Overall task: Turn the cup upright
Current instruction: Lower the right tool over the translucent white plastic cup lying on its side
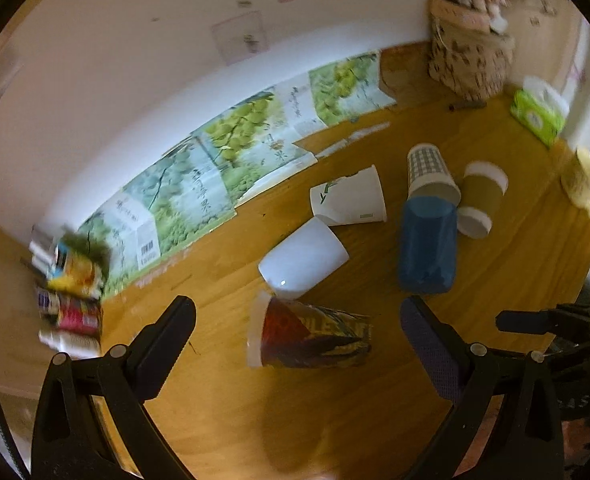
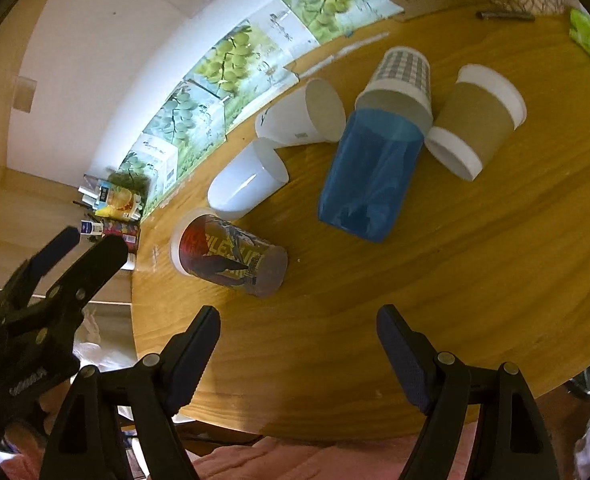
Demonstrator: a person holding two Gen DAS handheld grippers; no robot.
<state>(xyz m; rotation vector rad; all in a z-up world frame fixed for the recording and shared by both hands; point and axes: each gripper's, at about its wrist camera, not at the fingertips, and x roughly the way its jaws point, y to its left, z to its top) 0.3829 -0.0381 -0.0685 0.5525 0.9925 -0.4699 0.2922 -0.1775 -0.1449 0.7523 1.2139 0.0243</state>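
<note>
Several cups lie on their sides on the round wooden table (image 2: pixel 455 300). A printed red and black cup (image 1: pixel 311 334) (image 2: pixel 231 258) lies nearest. Behind it lie a plain white cup (image 1: pixel 303 260) (image 2: pixel 247 184), a white paper cup (image 1: pixel 349 202) (image 2: pixel 303 114), a blue translucent cup (image 1: pixel 429 244) (image 2: pixel 371 176), a checkered cup (image 1: pixel 429 172) (image 2: pixel 403 76) and a brown-sleeved cup (image 1: pixel 481 200) (image 2: pixel 475 120). My left gripper (image 1: pixel 297 320) is open, its fingers either side of the printed cup. My right gripper (image 2: pixel 299 332) is open and empty above the table's near edge.
Grape-print cardboard (image 1: pixel 223 152) (image 2: pixel 231 60) leans along the wall. A patterned basket (image 1: pixel 469 52) and a green tissue pack (image 1: pixel 539 114) stand at the back right. Small packets (image 1: pixel 73 300) (image 2: pixel 115 208) are stacked at the left. The left gripper shows in the right wrist view (image 2: pixel 75 256).
</note>
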